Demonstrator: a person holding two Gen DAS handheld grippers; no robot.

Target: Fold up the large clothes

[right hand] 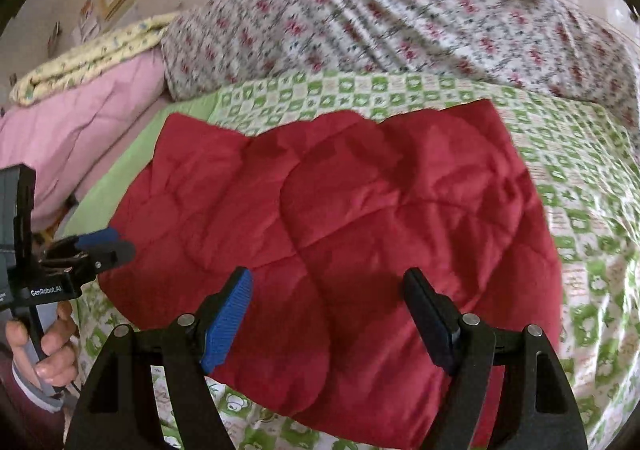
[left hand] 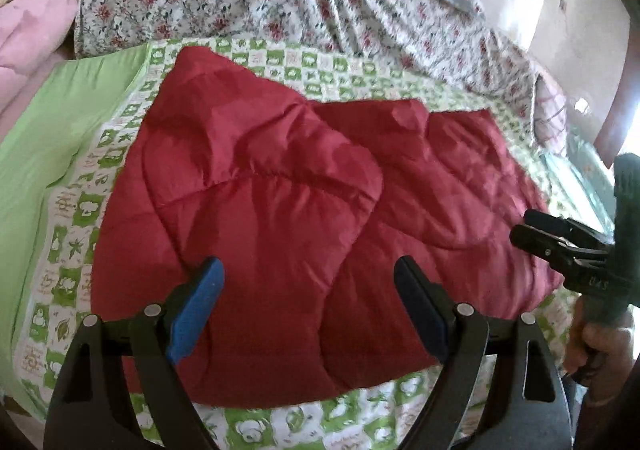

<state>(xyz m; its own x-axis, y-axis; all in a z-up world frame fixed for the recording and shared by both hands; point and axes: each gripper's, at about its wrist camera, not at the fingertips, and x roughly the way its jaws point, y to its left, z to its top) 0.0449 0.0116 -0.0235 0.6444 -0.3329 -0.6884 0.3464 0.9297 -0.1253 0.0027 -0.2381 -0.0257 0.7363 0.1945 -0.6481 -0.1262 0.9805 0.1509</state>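
left tongs [left hand: 308, 306] wide, empty | right tongs [right hand: 330, 320] wide, empty | red padded garment [left hand: 304, 210] flat on the bed's green-checked cover [left hand: 72, 234], partly folded | judged between folds | next: grip near edge, fold away

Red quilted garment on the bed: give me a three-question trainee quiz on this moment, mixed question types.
1. True or false: the left gripper is clamped on the red quilted garment.
2. Multiple choice: the garment lies directly on A) the pink quilt, B) the green-and-white patterned sheet, C) the red-flowered bedding.
3. Fill in: in the left wrist view, the right gripper comes in from the ____ edge of the picture.

Key
1. False. Its jaws stand open above the cloth with nothing between them, as do the right gripper's.
2. B.
3. Right.
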